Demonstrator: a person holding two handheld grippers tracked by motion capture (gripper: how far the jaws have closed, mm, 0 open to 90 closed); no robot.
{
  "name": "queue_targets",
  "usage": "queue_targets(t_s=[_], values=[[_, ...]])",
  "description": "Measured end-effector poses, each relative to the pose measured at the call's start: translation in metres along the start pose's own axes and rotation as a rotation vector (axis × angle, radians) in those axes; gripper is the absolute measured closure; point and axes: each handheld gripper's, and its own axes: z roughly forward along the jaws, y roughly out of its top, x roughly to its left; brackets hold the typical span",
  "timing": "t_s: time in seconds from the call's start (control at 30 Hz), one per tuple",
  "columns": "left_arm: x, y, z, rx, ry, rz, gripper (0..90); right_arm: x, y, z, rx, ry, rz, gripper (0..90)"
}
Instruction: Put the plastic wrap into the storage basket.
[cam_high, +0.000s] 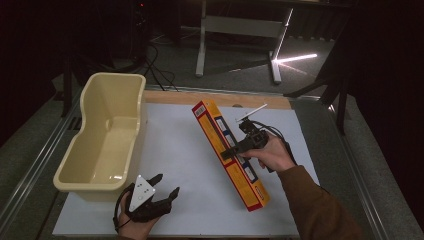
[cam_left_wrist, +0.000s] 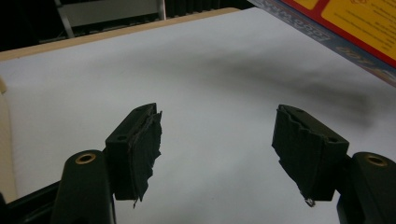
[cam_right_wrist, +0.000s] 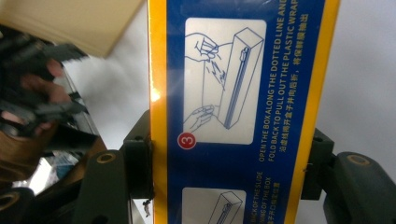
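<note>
From above, a long, narrow cardboard box (cam_high: 231, 155), yellow with red edges and blue panels, lies slanted on the smooth white sheet (cam_high: 175, 150) over the wooden table (cam_high: 260, 100), the right gripper (cam_high: 231, 151) clamped across its middle, while the left gripper (cam_high: 165, 186) rests near the front edge beside a glossy cream plastic tub (cam_high: 107, 132), its jaws apart.

The left gripper view shows ragged black pads (cam_left_wrist: 144, 149) spread wide over bare white sheet.

The right gripper view shows both jaws pressed against the box's sides, printed instructions between them.

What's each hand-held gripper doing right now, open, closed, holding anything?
Left hand-held gripper: open, holding nothing, over the white sheet.
Right hand-held gripper: closed on the long yellow box.
</note>
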Motion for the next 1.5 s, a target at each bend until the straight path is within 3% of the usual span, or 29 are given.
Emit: queue_targets(t_s=[0.4,0.53,0.73,1.03,1.13,1.5], values=[[0.000,0.000,0.000,-0.001,-0.002,0.004,31.4,0.018,0.027,0.006,-0.070,0.076,0.020,39.1],[0.000,0.000,0.000,0.000,-0.003,0.005,31.4,0.023,0.037,0.006,-0.087,0.083,0.028,39.1],[-0.002,-0.001,0.000,-0.004,-0.002,0.005,31.4,0.025,0.047,0.005,-0.114,0.148,0.061,39.1],[-0.002,-0.001,0.000,-0.006,-0.004,0.006,31.4,0.029,0.058,0.008,-0.146,0.189,0.105,39.1],[-0.002,-0.001,0.000,-0.006,-0.003,0.006,31.3,0.032,0.064,0.008,-0.167,0.224,0.125,39.1],[-0.002,-0.001,0.001,-0.003,-0.004,0.007,30.7,0.041,0.083,0.007,-0.209,0.248,0.151,39.1]])
